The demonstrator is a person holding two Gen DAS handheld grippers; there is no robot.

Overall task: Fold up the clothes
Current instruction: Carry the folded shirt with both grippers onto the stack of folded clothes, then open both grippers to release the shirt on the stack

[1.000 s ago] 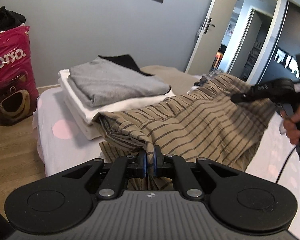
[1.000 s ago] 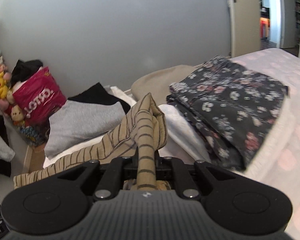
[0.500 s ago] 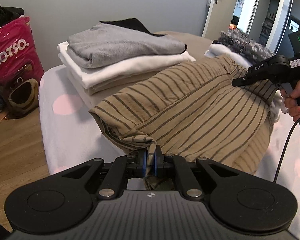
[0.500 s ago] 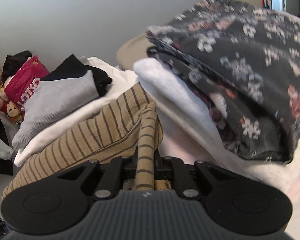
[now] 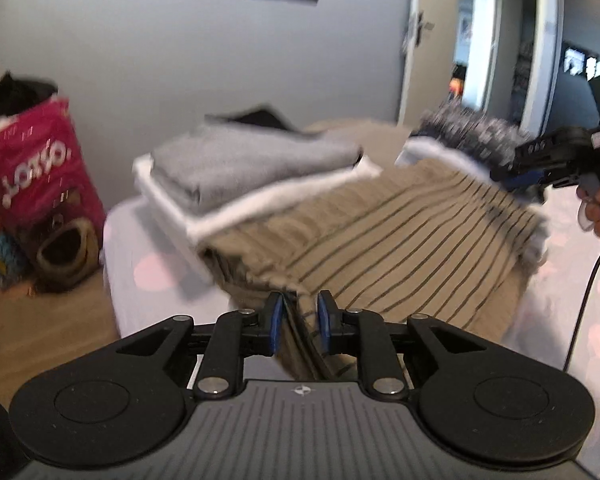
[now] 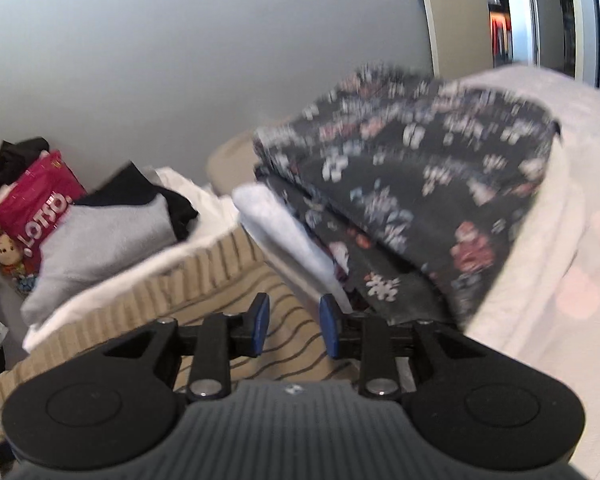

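Since earlier frame: tan striped knit garment (image 5: 388, 240) lowered onto bed (image 5: 160, 296). Your left hand-held gripper (image 5: 299, 322) opening, cloth loose between; right hand-held gripper (image 6: 292, 326) opening, empty. Release step. Next: withdraw, take fresh edge.

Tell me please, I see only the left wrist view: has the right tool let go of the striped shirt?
Observer: Yes. In the right wrist view the right tool is opening, and nothing sits between its pads; the striped shirt lies flat below them.
Operator: What is directly ahead of that tool?
Observer: A folded dark flowered garment on top of a white one, both just beyond the shirt's edge.
Operator: And what lies right of that flowered pile?
Observer: Only the pale bed cover with faint pink dots.
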